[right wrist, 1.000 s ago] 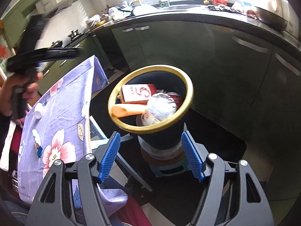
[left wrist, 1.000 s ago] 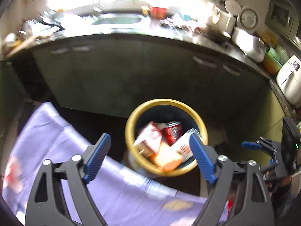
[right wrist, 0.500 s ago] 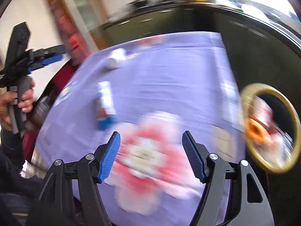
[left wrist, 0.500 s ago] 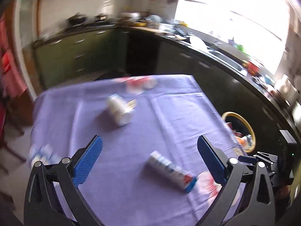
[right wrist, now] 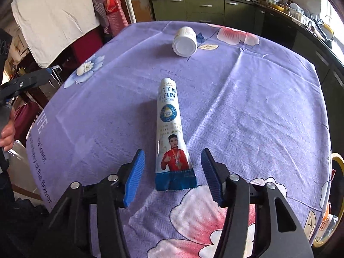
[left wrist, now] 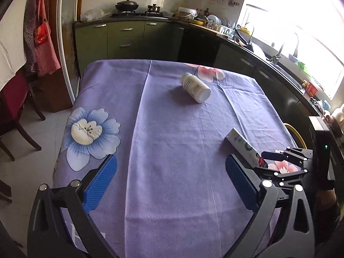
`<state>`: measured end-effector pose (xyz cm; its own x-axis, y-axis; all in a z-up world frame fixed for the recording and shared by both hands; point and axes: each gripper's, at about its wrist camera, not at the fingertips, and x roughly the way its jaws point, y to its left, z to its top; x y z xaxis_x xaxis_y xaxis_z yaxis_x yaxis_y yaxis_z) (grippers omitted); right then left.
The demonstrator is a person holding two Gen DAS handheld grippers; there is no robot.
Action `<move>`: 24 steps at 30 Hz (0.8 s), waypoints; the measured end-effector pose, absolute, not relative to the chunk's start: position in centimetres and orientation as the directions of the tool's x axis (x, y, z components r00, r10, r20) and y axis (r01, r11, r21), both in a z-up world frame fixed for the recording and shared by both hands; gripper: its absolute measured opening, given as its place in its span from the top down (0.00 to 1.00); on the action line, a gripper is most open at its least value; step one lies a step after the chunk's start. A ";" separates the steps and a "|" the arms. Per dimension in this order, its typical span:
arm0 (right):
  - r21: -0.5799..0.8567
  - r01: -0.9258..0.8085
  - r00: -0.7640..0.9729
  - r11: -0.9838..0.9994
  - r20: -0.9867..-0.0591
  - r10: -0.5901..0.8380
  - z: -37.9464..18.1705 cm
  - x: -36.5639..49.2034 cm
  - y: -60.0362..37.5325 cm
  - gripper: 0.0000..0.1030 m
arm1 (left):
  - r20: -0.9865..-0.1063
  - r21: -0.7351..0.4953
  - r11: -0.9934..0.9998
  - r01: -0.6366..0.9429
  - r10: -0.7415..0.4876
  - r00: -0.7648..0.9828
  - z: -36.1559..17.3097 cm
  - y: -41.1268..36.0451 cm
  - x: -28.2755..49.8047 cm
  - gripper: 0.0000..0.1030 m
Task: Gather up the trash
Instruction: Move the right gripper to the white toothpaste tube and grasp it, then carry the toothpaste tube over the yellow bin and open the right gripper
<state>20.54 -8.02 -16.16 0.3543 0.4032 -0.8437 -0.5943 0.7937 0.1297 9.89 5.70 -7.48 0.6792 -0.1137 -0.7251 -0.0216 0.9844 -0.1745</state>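
A white and blue tube [right wrist: 172,133] lies on the purple flowered tablecloth [right wrist: 247,107], its crimped end toward me. My right gripper [right wrist: 173,175] is open, its blue pads either side of that end, not touching it. The tube also shows in the left wrist view [left wrist: 244,146] at the table's right side. A white bottle [left wrist: 195,87] lies on its side further back, seen too in the right wrist view [right wrist: 185,42]. My left gripper [left wrist: 171,185] is open and empty above the table's near part. The yellow-rimmed bin [right wrist: 335,202] stands past the table's right edge.
Green kitchen cabinets [left wrist: 129,40] and a dark counter run behind and to the right of the table. A red chair [left wrist: 15,107] stands at the left. The right gripper's body [left wrist: 301,163] shows at the left view's right edge.
Both grippers have swung away from the bin to face the table. The right gripper has closed in on the tube so its pads now flank the crimped end.
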 end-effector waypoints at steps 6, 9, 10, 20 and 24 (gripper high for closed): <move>0.065 -0.602 0.368 0.796 -0.862 0.349 -16.8 20.7 -7.2 0.64 | -0.731 -0.188 0.982 -0.019 -0.127 0.670 -8.2 5.4 10.3 0.07; 0.058 -0.602 0.371 0.796 -0.862 0.344 -16.7 20.6 -7.2 0.65 | -0.732 -0.191 0.981 -0.013 -0.134 0.668 -8.4 5.3 10.3 0.07; 0.054 -0.602 0.374 0.797 -0.862 0.342 -16.6 20.6 -7.3 0.65 | -0.733 -0.191 0.982 -0.009 -0.137 0.667 -8.4 5.1 10.4 0.07; 0.081 -0.593 0.389 0.801 -0.842 0.374 -15.3 19.6 -8.6 0.65 | -0.745 -0.167 0.986 0.024 -0.142 0.652 -8.7 3.6 10.8 0.07; 0.102 -0.575 0.404 0.812 -0.827 0.390 -14.4 19.0 -10.2 0.65 | -0.752 -0.160 0.986 0.041 -0.149 0.642 -8.8 2.8 11.0 0.07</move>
